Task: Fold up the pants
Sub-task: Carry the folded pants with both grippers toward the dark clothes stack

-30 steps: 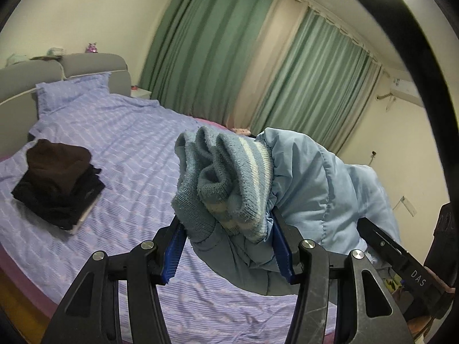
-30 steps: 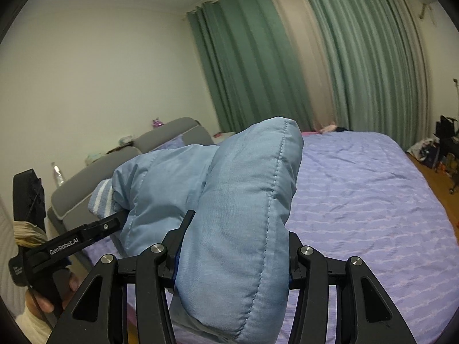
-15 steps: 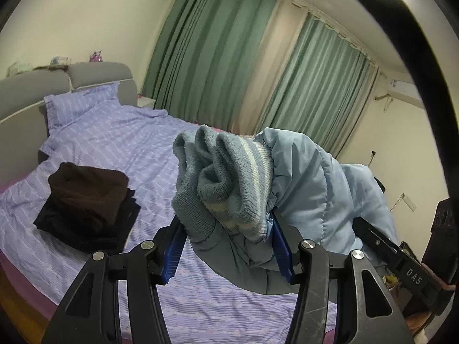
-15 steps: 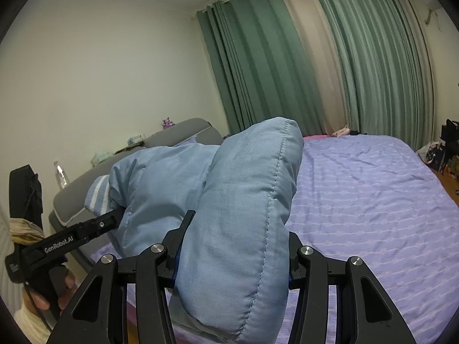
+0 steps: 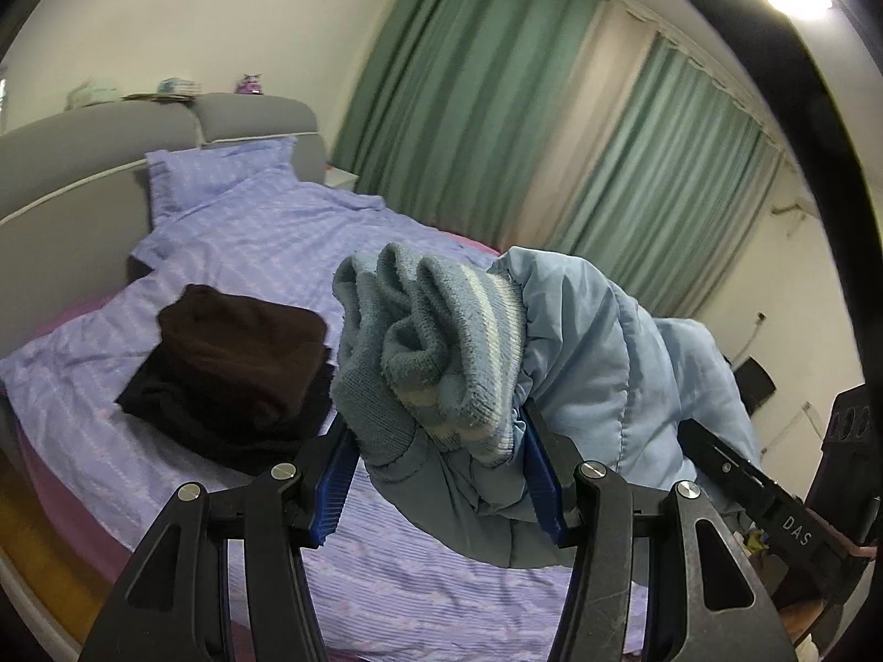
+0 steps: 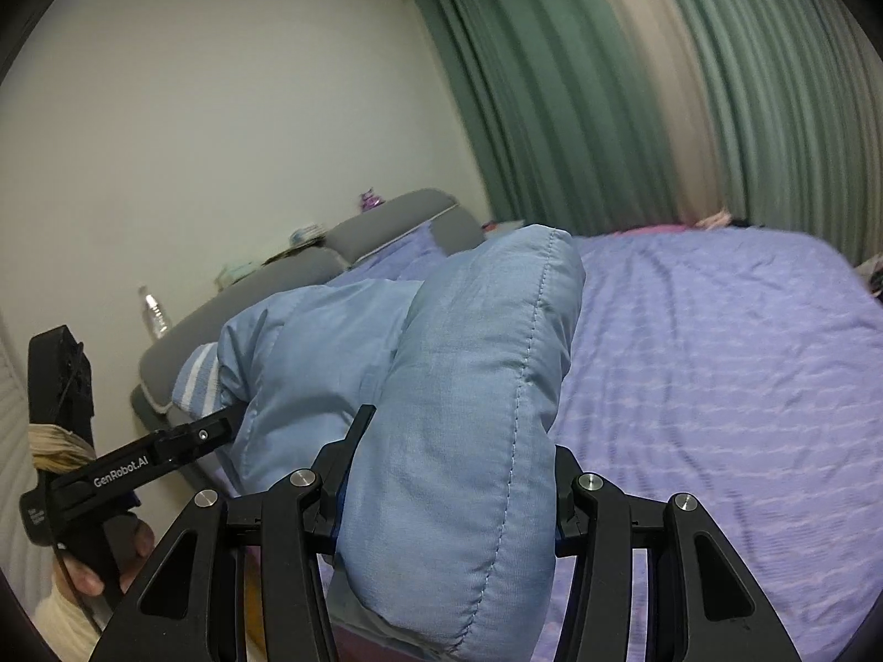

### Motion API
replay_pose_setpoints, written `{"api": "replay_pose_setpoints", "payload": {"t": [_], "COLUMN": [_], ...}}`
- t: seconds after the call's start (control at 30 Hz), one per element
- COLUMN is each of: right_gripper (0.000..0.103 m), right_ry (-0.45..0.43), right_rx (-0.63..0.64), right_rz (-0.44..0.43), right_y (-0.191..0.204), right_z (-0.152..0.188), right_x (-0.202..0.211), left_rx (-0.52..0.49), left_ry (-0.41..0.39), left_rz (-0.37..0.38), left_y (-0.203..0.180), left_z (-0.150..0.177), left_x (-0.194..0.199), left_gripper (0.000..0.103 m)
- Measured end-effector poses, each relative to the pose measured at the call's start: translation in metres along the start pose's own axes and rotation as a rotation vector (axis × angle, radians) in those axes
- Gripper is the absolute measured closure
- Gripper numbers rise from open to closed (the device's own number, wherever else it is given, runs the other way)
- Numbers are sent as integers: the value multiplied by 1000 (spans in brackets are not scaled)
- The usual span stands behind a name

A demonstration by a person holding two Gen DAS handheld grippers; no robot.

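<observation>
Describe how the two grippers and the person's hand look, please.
Both the left gripper and the right gripper are black, with silver screws and blue finger pads. White markings read "GenRobot.AI" and "DAS". The left hand shows a cream sleeve.

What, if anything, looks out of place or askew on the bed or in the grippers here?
Nothing stands out. The light blue padded pants hang bunched between both grippers, the left gripper on the striped knit cuff, the right gripper on a padded fold. The dark folded stack sits tidy on the bed.

Light-blue padded pants, bunched, ribbed cuff
</observation>
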State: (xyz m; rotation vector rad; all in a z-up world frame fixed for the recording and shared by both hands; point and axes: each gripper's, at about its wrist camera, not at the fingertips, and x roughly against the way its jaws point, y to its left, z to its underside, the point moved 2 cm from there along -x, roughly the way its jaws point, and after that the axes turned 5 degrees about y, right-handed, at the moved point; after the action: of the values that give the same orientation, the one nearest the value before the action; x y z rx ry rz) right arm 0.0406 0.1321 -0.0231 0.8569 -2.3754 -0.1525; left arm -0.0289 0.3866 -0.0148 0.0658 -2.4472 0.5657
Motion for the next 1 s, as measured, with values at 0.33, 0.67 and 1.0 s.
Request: {"api": "replay_pose_setpoints", "payload": {"t": [0.33,0.67,1.0], "right_gripper": [54,53,52], "right_ry": [75,114,161], "right_rx": [0,-39,6], "right_rz": [-17,1,43], "right_y": [54,102,99], "right_z": [0,-16,-54], "right_x": [-98,-211,-328], "left_rx": [16,-1,-31], "left_ry": [42,130,208], "left_rz": [-31,9,40], "left_y": [106,225,291], "left_z": [-36,-101,-158], "left_x": [-22,-76,-178], "left_gripper": [49,49,49]}}
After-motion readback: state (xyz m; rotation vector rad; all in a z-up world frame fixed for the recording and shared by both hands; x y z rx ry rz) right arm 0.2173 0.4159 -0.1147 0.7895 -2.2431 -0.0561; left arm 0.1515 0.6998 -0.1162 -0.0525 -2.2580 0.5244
